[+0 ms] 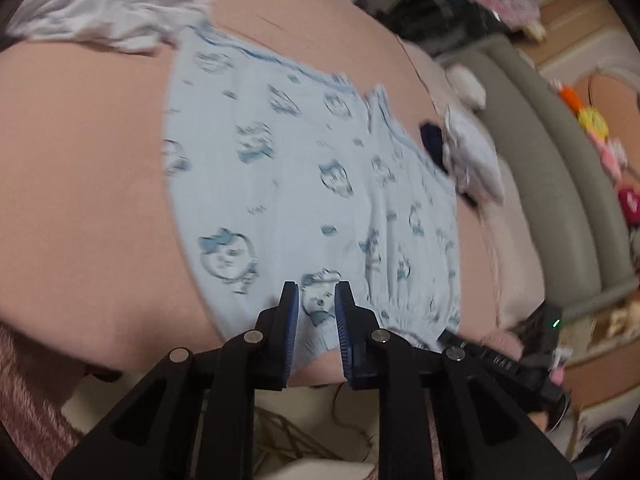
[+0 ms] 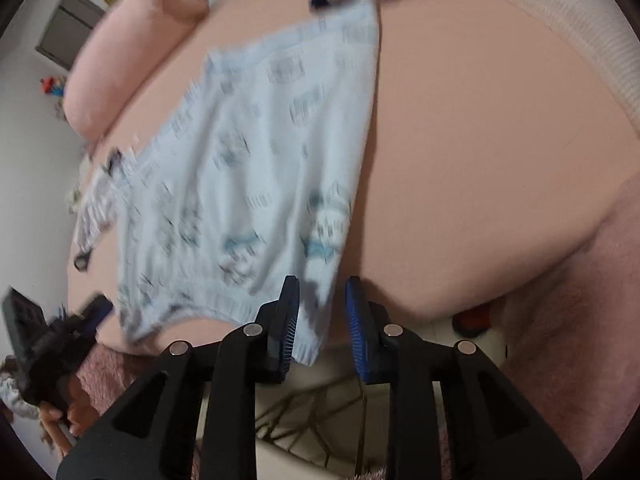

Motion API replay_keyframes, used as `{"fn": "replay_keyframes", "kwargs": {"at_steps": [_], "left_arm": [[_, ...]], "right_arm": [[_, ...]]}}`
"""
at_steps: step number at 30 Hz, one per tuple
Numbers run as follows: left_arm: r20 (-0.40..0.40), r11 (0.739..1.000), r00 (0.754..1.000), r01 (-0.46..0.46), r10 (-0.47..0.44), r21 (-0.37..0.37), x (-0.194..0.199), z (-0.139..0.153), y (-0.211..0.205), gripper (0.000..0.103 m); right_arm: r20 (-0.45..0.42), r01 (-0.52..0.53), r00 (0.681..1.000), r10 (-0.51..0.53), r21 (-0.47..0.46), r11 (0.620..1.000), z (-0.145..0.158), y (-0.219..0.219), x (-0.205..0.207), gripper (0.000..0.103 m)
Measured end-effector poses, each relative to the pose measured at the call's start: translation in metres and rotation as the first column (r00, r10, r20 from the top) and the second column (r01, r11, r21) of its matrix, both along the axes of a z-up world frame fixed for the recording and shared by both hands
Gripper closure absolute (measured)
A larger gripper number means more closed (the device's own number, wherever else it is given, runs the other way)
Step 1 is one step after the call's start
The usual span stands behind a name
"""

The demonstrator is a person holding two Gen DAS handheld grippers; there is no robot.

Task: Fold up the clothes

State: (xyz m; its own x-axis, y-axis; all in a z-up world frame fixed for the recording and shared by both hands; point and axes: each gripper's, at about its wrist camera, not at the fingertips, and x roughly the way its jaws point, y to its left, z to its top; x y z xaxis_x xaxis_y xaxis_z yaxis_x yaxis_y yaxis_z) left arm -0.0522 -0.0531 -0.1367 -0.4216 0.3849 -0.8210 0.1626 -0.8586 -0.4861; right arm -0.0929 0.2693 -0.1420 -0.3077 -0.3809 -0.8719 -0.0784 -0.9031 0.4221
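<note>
No containers in view. Light-blue printed garment (image 1: 304,168) lies flat on the pink bedsheet (image 1: 88,160), hem at the near bed edge. Left gripper (image 1: 317,304) pitched down over the hem at 6 o'clock, jaws slightly apart, cloth seen in the gap but not pinched. Right gripper (image 2: 322,304) at the garment's (image 2: 256,184) 5 o'clock corner, same narrow gap, nothing held. White crumpled clothes (image 1: 104,20) at 11 o'clock, touching the garment. Pink pillow (image 2: 132,40) at 10 o'clock in the right view.
</note>
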Motion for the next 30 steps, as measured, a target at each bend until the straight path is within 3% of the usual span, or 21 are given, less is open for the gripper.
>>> {"fn": "replay_keyframes", "kwargs": {"at_steps": [2,3,5,9,10,11,14,15,18,20,23,24,25,29,30], "left_arm": [[0.097,0.994,0.995,0.035,-0.025,-0.101,-0.004,-0.013,0.011,0.083],[0.100,0.995,0.995,0.030,-0.020,-0.100,0.000,-0.015,0.009,0.083],[0.077,0.997,0.997,0.014,-0.008,-0.078,0.005,-0.007,0.004,0.083],[-0.014,0.998,0.998,0.056,-0.056,-0.020,0.004,0.011,0.011,0.076],[-0.016,0.997,0.997,0.071,-0.071,-0.016,-0.002,0.010,0.017,0.073],[-0.004,0.996,0.996,0.086,-0.086,-0.016,-0.009,0.008,0.025,0.071],[0.034,0.985,0.985,0.169,-0.170,0.014,-0.024,0.007,0.050,0.070],[0.017,0.979,0.979,0.203,-0.203,0.004,-0.027,0.011,0.059,0.070],[-0.042,0.959,0.959,0.281,-0.282,-0.021,-0.037,0.019,0.080,0.070],[-0.055,0.948,0.947,0.317,-0.316,0.000,-0.048,0.017,0.094,0.070],[-0.032,0.929,0.929,0.370,-0.369,0.030,-0.057,0.007,0.116,0.070],[-0.025,0.921,0.922,0.387,-0.387,0.039,-0.057,0.002,0.123,0.070],[-0.024,0.915,0.916,0.401,-0.400,0.049,-0.056,-0.001,0.129,0.069],[-0.016,0.898,0.899,0.439,-0.439,0.018,-0.050,-0.013,0.147,0.069],[-0.017,0.898,0.898,0.440,-0.439,0.025,-0.049,-0.012,0.145,0.070]], "right_arm": [[0.008,-0.002,1.000,0.002,0.020,1.000,0.004,0.000,-0.001,0.085],[0.016,0.004,1.000,-0.004,0.027,1.000,0.005,0.002,-0.001,0.091],[0.028,0.015,0.999,-0.016,0.021,1.000,0.007,0.006,0.002,0.091],[0.012,-0.001,1.000,0.002,-0.076,0.997,0.014,0.009,0.007,0.075],[0.016,-0.019,1.000,0.021,-0.078,0.997,0.012,0.005,0.005,0.069],[0.025,-0.039,0.999,0.041,-0.069,0.997,0.008,0.001,0.001,0.069],[0.049,-0.031,0.998,0.031,0.005,1.000,0.012,-0.002,-0.005,0.081],[0.052,-0.030,0.998,0.029,0.019,0.999,0.015,-0.003,-0.007,0.095],[0.049,-0.027,0.998,0.029,-0.044,0.999,0.019,0.002,-0.020,0.099],[0.065,0.012,0.998,-0.009,-0.048,0.999,0.020,0.009,-0.024,0.099],[0.094,0.090,0.992,-0.085,-0.052,0.995,0.019,0.029,-0.019,0.094],[0.110,0.103,0.989,-0.095,-0.068,0.992,0.017,0.032,-0.016,0.087],[0.126,0.104,0.988,-0.091,-0.097,0.990,0.014,0.035,-0.012,0.073],[0.097,0.055,0.994,-0.044,-0.118,0.992,0.013,0.027,-0.011,0.068],[0.093,0.029,0.996,-0.017,-0.124,0.992,0.013,0.021,-0.012,0.074]]}}
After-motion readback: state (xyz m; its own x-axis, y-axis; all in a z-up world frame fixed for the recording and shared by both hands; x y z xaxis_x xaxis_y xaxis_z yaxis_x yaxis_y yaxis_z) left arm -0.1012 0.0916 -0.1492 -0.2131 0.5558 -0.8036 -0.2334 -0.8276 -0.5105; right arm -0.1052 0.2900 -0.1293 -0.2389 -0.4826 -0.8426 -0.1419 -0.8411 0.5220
